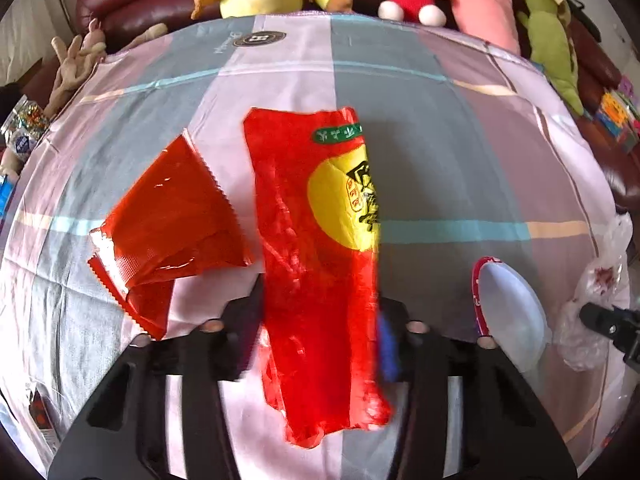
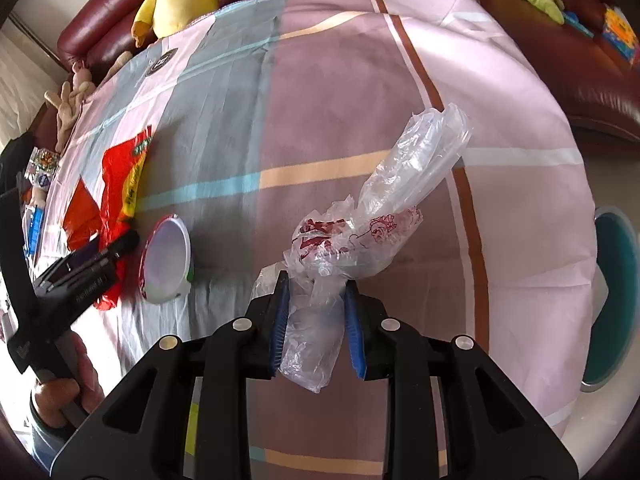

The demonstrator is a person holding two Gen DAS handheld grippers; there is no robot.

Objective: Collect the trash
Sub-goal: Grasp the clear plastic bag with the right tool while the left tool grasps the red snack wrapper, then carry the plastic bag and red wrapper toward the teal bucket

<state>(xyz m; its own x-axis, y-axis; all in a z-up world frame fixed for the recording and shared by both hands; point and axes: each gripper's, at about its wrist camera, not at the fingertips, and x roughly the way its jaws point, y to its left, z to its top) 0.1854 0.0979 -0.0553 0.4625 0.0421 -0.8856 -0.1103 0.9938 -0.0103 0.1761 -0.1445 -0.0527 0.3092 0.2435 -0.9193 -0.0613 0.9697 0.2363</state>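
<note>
Surface: checked cloth (image 2: 320,92) covers the table, plush toys beyond its far edge.
Left gripper (image 1: 320,320): clamped on the red wrapper (image 1: 316,248), lifted for collecting.
Right gripper (image 2: 316,304): closed on the clear plastic bag (image 2: 360,236) near the right edge.
Left behind: torn red packet (image 1: 172,216), foil lid (image 2: 166,260), mid-table.

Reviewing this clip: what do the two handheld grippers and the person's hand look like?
Both grippers, left gripper and right gripper, have matte black, angular frames with cut-out openings and round pale pivot pins. The jaws carry blue pads. In the right wrist view the left gripper shows small white lettering, too small to read, and a bare hand grips its handle. No cables are visible.
</note>
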